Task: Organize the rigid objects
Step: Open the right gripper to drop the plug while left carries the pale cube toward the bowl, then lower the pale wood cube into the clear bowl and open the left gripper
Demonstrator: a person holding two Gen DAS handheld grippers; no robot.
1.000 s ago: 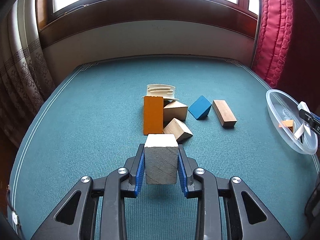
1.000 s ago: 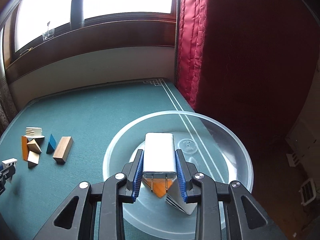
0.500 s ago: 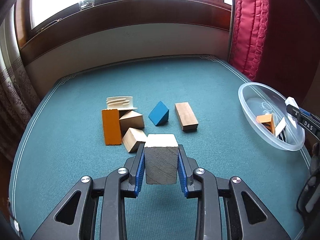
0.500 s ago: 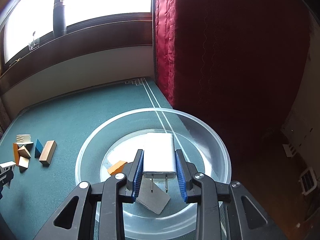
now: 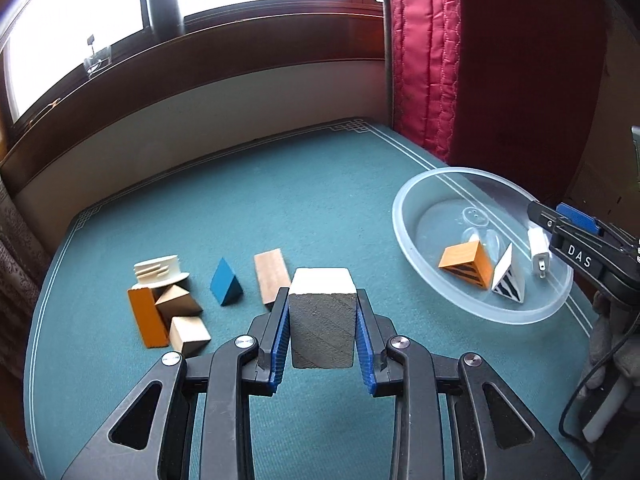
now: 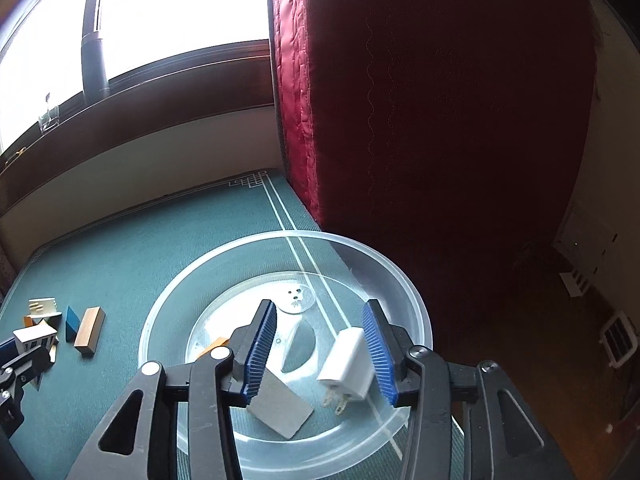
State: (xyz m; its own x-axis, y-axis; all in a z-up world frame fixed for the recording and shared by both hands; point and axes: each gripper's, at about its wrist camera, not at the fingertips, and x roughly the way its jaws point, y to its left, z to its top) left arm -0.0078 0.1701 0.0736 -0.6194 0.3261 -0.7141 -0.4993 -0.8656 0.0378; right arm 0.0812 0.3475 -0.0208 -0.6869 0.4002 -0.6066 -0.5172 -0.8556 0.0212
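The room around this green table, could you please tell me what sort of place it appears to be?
Probably a room in a home, not a lab: a quilted red curtain hangs beside a dark wood-framed window, a drinking glass stands on the sill, and the green cloth-covered table has a decorative white border.

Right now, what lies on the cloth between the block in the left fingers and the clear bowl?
Nothing: in the left wrist view, bare teal cloth runs from the held wooden block to the clear bowl. The brown plank lies on the block's other side.
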